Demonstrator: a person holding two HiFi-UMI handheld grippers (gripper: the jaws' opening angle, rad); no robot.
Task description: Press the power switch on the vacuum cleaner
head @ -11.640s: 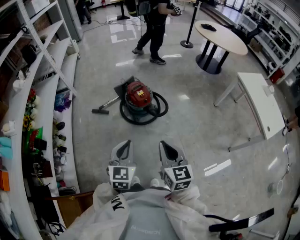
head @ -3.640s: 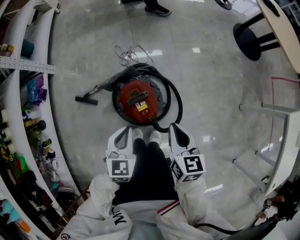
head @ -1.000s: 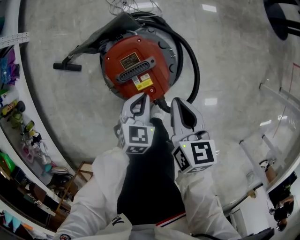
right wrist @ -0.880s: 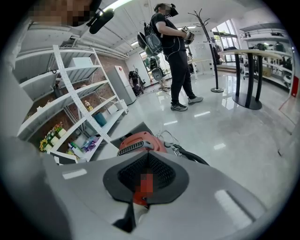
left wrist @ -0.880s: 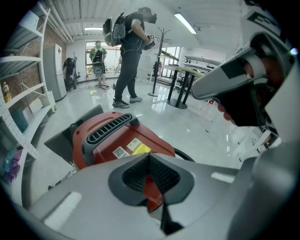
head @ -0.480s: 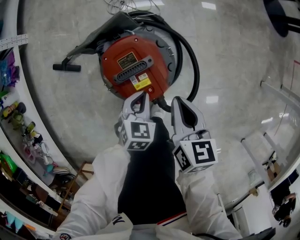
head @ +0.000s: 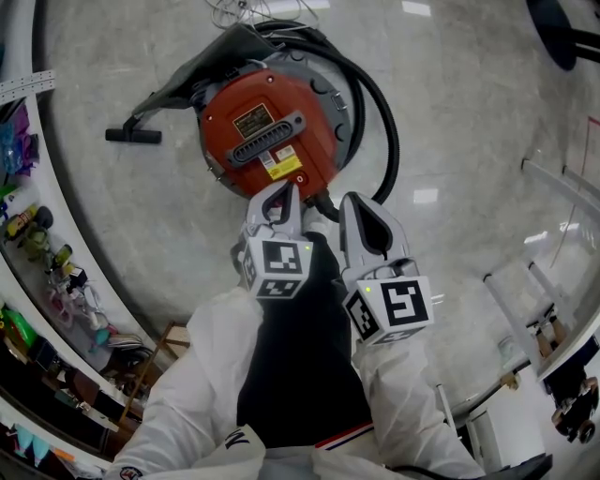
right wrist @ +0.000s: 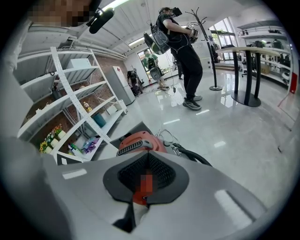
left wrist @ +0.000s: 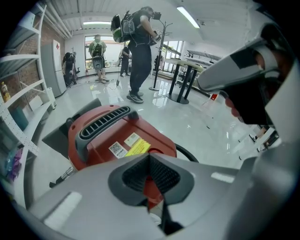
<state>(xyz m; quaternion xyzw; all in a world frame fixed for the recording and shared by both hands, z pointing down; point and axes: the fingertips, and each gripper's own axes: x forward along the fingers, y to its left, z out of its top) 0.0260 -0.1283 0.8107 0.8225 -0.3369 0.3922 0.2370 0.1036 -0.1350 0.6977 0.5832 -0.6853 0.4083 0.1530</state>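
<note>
The round red vacuum cleaner (head: 267,131) stands on the grey floor right in front of me, with a grey handle (head: 272,139) and a yellow label (head: 286,167) on its lid. Its black hose (head: 386,141) loops round the right side. My left gripper (head: 280,194) is shut, its tip over the near rim of the red lid. The right gripper (head: 360,206), also shut and empty, hangs beside it over the hose end. The red lid (left wrist: 117,136) fills the left gripper view, and the vacuum (right wrist: 138,139) shows further off in the right gripper view. No switch can be made out.
The floor nozzle (head: 131,136) and wand lie to the vacuum's left, and a coiled cable (head: 253,13) lies behind it. White shelving (head: 28,225) with small goods runs along the left. White table legs (head: 553,192) stand at the right. A person (left wrist: 139,47) stands further off.
Over the earlier frames I came from several steps away to stand over the vacuum. In the last second both grippers have stayed almost still, both shut.
</note>
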